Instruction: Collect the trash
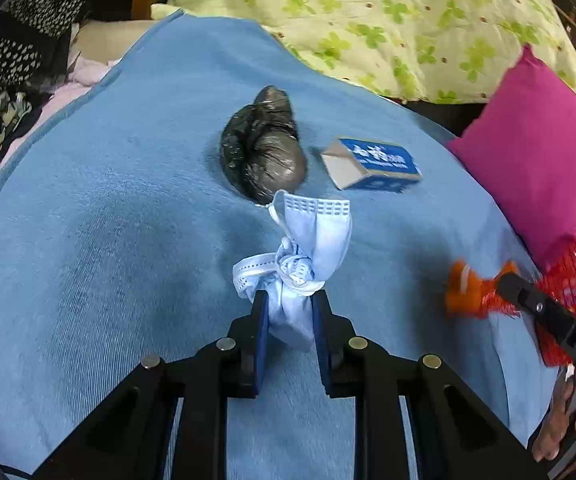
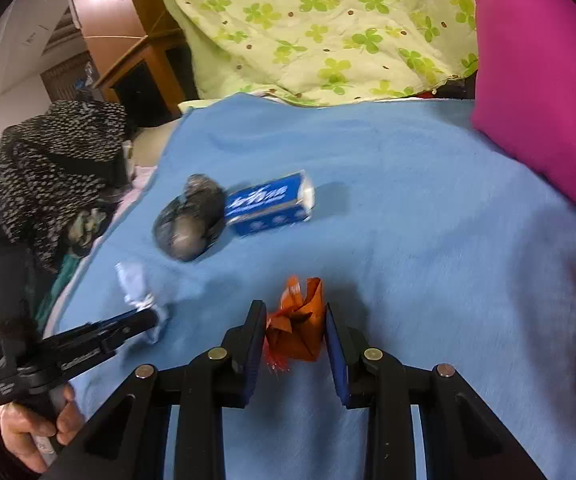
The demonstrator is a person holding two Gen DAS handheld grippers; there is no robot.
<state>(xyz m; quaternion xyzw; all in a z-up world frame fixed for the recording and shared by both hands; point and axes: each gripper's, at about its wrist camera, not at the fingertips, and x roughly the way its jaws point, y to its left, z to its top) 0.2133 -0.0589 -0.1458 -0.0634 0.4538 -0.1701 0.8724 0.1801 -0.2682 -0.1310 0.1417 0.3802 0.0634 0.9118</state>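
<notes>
Blue fleece covers the bed [image 1: 107,220], the biggest surface in both views, with a clover-print quilt [image 1: 388,20] bunched at 12 o'clock and a magenta pillow [image 1: 540,156] at 3 o'clock in the left wrist view. Dark patterned clothes [image 2: 55,176] are heaped off the blanket's edge at 9 o'clock in the right wrist view. A red mesh basket [image 1: 572,292] shows below the pillow at about 4 o'clock; I judge it the likely place for the trash, though little of it is visible.

Two pieces lie loose near the blanket's centre: a crumpled black plastic bag [image 1: 263,148] and, just beside it towards 3 o'clock, a blue-and-white carton [image 1: 372,164] on its side.

Two smaller pieces are already picked up. The left hand-held gripper [image 1: 288,308] is clamped on a knotted pale blue face mask [image 1: 308,248], which stands out of its jaws. The right hand-held gripper [image 2: 294,320] is closed on a crumpled orange wrapper [image 2: 300,328], pinched between its blue pads.

As I judge it, the task is near halfway at best: both held pieces have yet to be dropped, and the bag and carton are left to collect. Nothing can be seen inside the basket.
</notes>
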